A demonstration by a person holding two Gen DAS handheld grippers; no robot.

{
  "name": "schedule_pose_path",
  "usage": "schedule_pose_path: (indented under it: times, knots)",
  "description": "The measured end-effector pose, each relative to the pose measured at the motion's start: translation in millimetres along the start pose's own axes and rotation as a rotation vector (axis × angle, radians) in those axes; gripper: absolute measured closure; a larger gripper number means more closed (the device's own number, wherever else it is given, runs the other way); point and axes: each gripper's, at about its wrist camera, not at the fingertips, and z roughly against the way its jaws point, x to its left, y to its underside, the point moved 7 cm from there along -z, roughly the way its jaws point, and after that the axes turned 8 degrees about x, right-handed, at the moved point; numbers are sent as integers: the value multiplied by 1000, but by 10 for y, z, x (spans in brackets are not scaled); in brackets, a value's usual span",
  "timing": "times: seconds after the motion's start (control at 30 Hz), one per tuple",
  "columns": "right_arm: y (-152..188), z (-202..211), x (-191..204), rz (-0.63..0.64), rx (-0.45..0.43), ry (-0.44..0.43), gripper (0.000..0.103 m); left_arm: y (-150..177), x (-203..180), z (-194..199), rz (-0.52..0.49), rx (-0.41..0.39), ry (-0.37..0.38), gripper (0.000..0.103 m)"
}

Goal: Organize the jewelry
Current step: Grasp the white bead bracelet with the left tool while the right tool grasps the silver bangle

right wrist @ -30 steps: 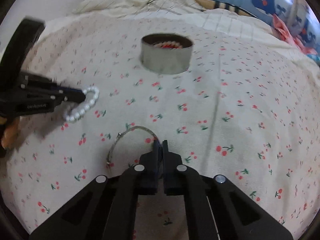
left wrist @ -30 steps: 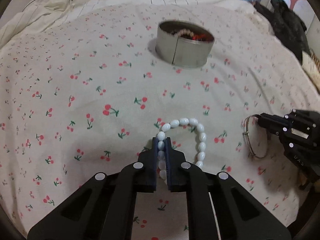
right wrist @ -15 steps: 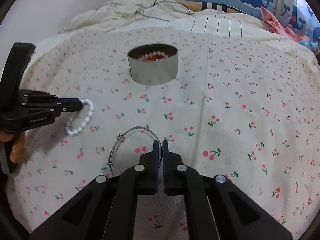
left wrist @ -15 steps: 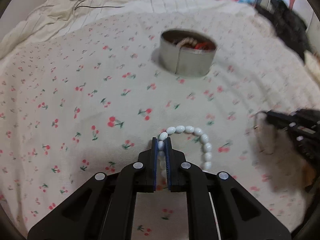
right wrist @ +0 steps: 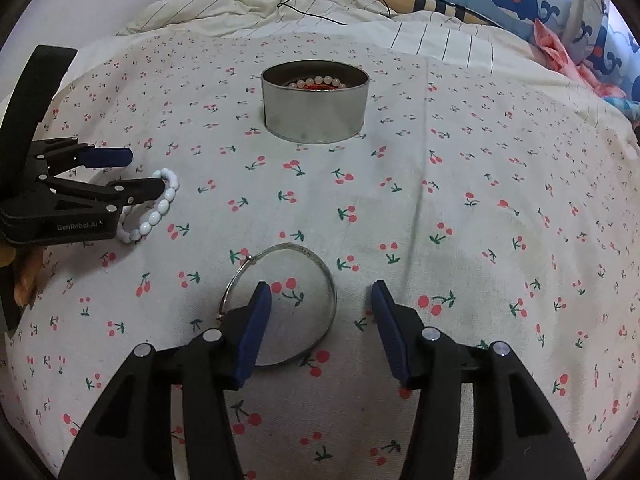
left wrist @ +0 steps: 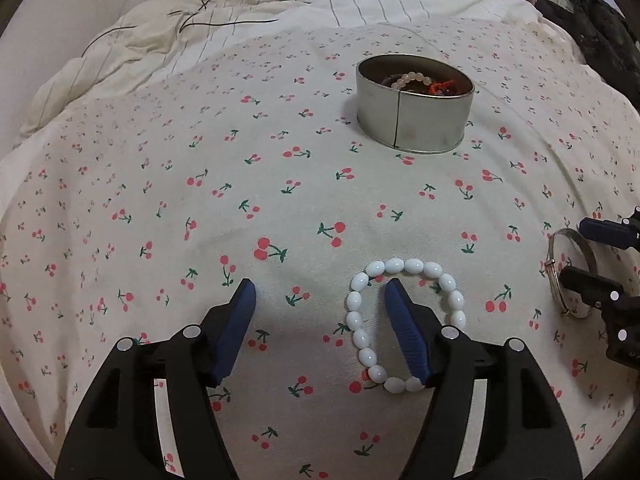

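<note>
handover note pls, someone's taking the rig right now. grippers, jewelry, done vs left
Left gripper: jaws opening, empty; one finger sits inside the white bead bracelet, which lies loose on the cherry-print sheet.
Right gripper: jaws opening, empty; one finger inside the silver bangle, also flat on the sheet.
Round tin stands farther back, open, already holding a pinkish bead bracelet and something red.
Done: some pieces in the tin.
Left: white bracelet and bangle are not in the tin; probably regrasp and drop them in.
</note>
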Motion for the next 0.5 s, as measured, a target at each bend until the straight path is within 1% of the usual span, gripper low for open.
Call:
schedule_pose_path:
  times: [0.13, 0.2, 0.27, 0.3, 0.33, 0.37, 0.4, 0.43, 0.5]
  knots:
    - [0, -2, 1, -3, 1, -3, 52, -15, -64, 38, -21, -19, 18, 34]
    - [-3, -3, 4, -3, 1, -3, 52, -4, -125, 26, -41, -17, 50, 34]
    - [-2, -2, 10, -3, 1, -7, 53, 32, -190, 15, -45, 4, 98, 48]
    - [-2, 0, 14, -3, 1, -11, 56, 50, -222, 14, -43, 16, 132, 62]
    - [1, 4, 19, -2, 1, -15, 57, 52, -250, 23, -41, 21, 160, 74]
    - [2, 4, 27, 0, 1, -21, 62, 56, -280, 29, -54, 22, 164, 80]
    - [1, 4, 30, -1, 2, -28, 68, 64, -321, 37, -86, 21, 155, 90]
    - [4, 1, 34, -6, 5, -41, 74, 79, -348, 49, -101, 17, 149, 96]
    - [3, 7, 22, -20, 4, -55, 89, 92, -400, 74, -122, 7, 136, 97]
